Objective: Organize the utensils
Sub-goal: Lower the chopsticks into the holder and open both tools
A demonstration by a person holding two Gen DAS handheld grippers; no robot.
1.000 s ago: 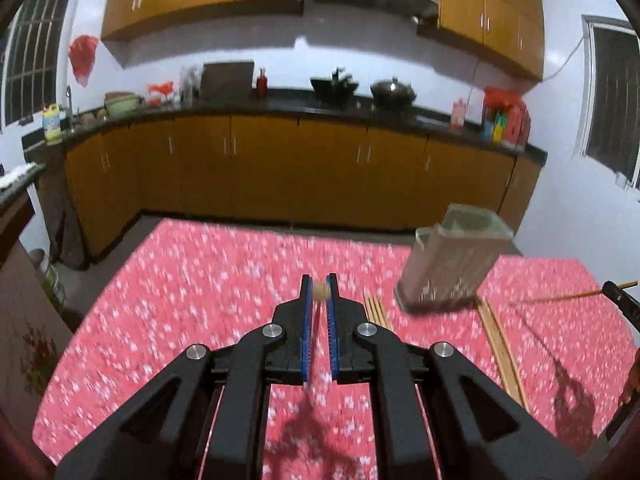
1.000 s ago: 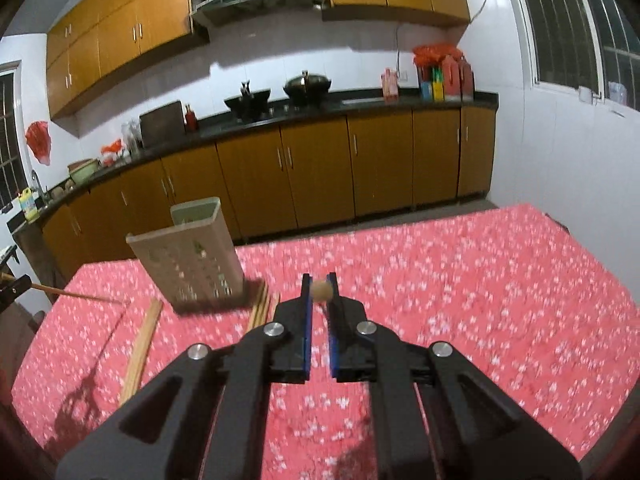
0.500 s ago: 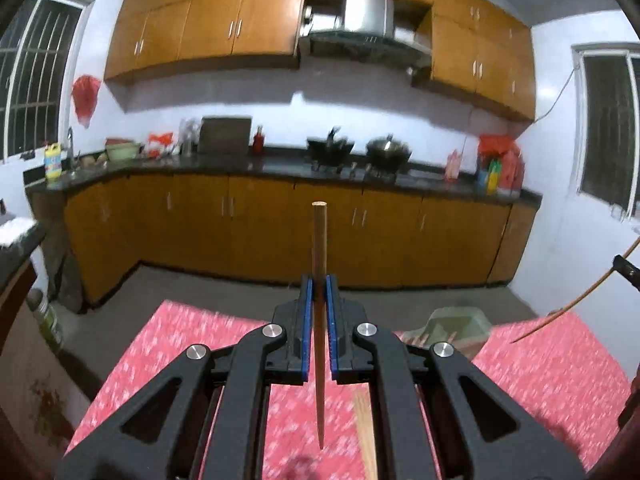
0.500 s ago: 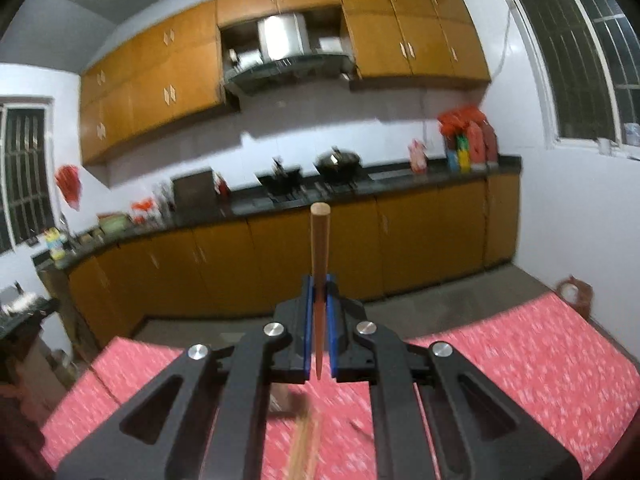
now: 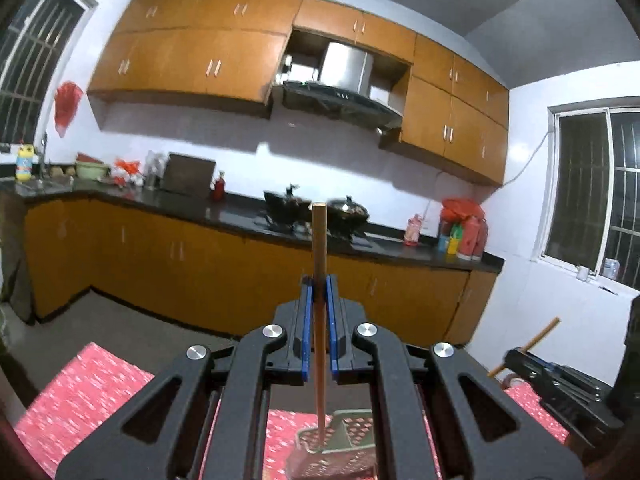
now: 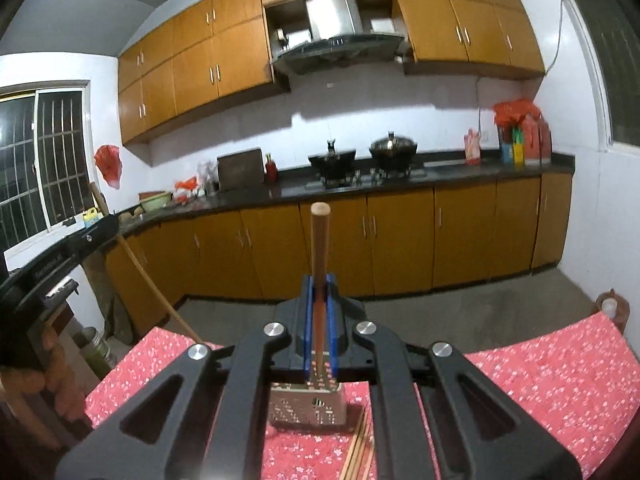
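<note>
The left gripper (image 5: pixel 319 292) had its jaws pinched on a chopstick (image 5: pixel 319 320) held upright, its long axis vertical; the lower tip hung at the open mouth of the holder (image 5: pixel 340 448) directly beneath, so a straight drop looked enough. The right gripper (image 6: pixel 319 292) likewise clamped a second upright chopstick (image 6: pixel 319 280), above and slightly nearer than the holder (image 6: pixel 308 410), seemingly the farther of the two. More chopsticks (image 6: pixel 360 444) lay on the red surface (image 6: pixel 560 380) beside the holder.
</note>
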